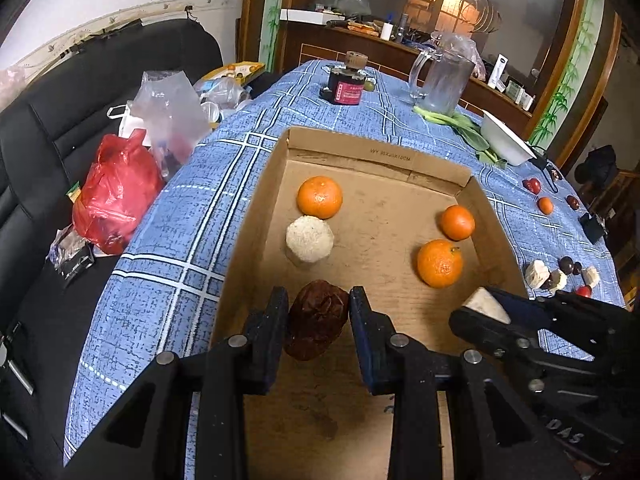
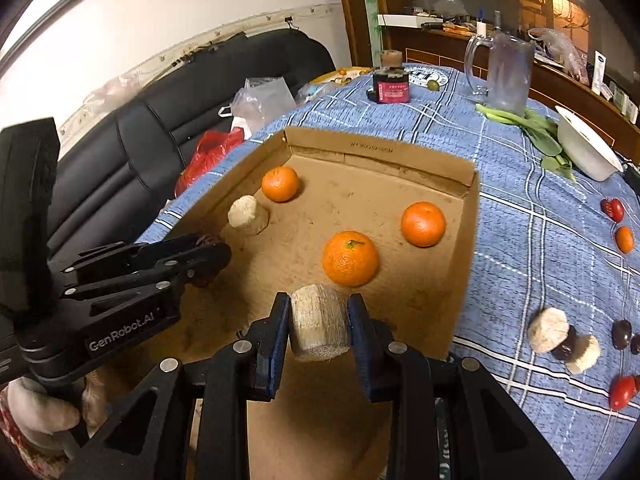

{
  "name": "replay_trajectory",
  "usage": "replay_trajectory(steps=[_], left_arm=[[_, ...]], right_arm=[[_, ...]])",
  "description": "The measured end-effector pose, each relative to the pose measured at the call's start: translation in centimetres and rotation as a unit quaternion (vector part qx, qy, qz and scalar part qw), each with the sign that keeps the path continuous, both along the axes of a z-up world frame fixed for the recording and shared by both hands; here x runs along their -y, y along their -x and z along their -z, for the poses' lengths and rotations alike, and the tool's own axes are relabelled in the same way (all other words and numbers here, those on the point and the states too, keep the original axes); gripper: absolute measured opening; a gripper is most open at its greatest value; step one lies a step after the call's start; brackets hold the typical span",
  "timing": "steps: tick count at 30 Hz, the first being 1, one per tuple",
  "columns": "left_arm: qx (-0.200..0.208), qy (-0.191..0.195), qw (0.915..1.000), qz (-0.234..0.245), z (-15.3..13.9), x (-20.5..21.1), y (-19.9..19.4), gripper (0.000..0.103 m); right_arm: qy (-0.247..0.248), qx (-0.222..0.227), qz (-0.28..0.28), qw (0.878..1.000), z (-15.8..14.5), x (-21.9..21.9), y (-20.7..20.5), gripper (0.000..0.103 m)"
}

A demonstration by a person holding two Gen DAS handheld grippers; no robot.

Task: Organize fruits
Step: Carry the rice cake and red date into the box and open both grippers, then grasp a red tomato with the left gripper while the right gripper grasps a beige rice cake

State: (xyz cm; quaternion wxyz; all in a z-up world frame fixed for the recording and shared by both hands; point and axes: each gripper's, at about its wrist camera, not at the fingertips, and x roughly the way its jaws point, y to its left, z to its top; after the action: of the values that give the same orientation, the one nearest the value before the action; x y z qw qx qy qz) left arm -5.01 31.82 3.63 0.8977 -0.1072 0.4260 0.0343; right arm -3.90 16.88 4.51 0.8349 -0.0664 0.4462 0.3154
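Note:
A shallow cardboard box (image 1: 384, 156) (image 2: 380, 156) lies on the blue checked tablecloth. Inside it are three oranges (image 1: 319, 197) (image 1: 439, 263) (image 1: 457, 222) and one pale cut stalk piece (image 1: 309, 239) (image 2: 248, 215). My left gripper (image 1: 319, 316) is shut on a dark wrinkled red fruit (image 1: 318, 318), held over the box's near left part. My right gripper (image 2: 319, 326) is shut on another pale stalk piece (image 2: 319, 326), held over the near right part. The right gripper (image 1: 486, 306) also shows in the left wrist view, and the left gripper (image 2: 210, 256) in the right wrist view.
To the right of the box, loose on the cloth, lie pale stalk pieces (image 2: 548, 330), dark fruits (image 2: 622, 334), small red fruits (image 2: 622, 392) and a small orange (image 2: 624, 239). Behind stand a dark jar (image 1: 348, 84), a glass jug (image 1: 444, 76), greens and a white bowl (image 1: 506, 140). A black sofa with bags (image 1: 116, 192) is left.

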Motion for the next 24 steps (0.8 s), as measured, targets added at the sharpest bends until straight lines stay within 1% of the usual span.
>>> replay_trajectory(steps=[3,5,7,9,11,12,13,15,17,19,24], left_arm=[[-0.004,-0.006,0.9999,-0.007,0.1,-0.1,-0.1,0.031],[-0.006,-0.005,0.9999,-0.008,0.2,-0.2,-0.2,0.035],[-0.003,-0.002,0.9999,-0.013,0.0,-0.4,0.0,0.045],[0.001,0.0,0.9998,-0.018,-0.2,-0.5,0.2,0.048],[0.005,0.004,0.9997,-0.022,-0.6,-0.6,0.6,0.049],[0.007,0.006,0.9997,-0.024,-0.8,-0.6,0.9,0.05],[0.01,0.007,0.9996,-0.025,-1.0,-0.6,1.1,0.05],[0.017,0.009,0.9994,-0.028,-1.6,-0.6,1.8,0.051],[0.028,0.014,0.999,-0.031,-2.3,-0.6,2.7,0.053],[0.039,0.016,0.9985,-0.035,-3.1,-0.4,3.6,0.059],[0.059,0.011,0.9978,-0.028,-5.1,1.3,5.2,0.06]], right_arm=[[0.006,-0.006,0.003,1.0,0.7,-0.3,-0.4,0.032],[0.007,-0.006,0.008,1.0,0.9,-0.2,-0.5,0.032],[0.009,-0.005,0.008,1.0,0.9,-0.3,-0.5,0.032],[0.009,0.002,0.008,1.0,0.7,-0.2,-0.3,0.033],[0.002,0.007,0.007,1.0,0.3,-0.2,-0.1,0.038],[-0.002,0.009,0.007,1.0,0.1,-0.1,0.1,0.042],[-0.004,0.011,0.008,1.0,-0.2,0.0,0.2,0.044],[-0.008,0.016,0.007,1.0,-0.6,0.3,0.5,0.044],[-0.017,0.025,0.012,0.999,-1.3,1.1,1.0,0.044],[-0.029,0.026,0.02,0.999,-1.9,2.0,1.3,0.044],[-0.057,0.027,0.047,0.997,-3.1,5.5,2.2,0.046]])
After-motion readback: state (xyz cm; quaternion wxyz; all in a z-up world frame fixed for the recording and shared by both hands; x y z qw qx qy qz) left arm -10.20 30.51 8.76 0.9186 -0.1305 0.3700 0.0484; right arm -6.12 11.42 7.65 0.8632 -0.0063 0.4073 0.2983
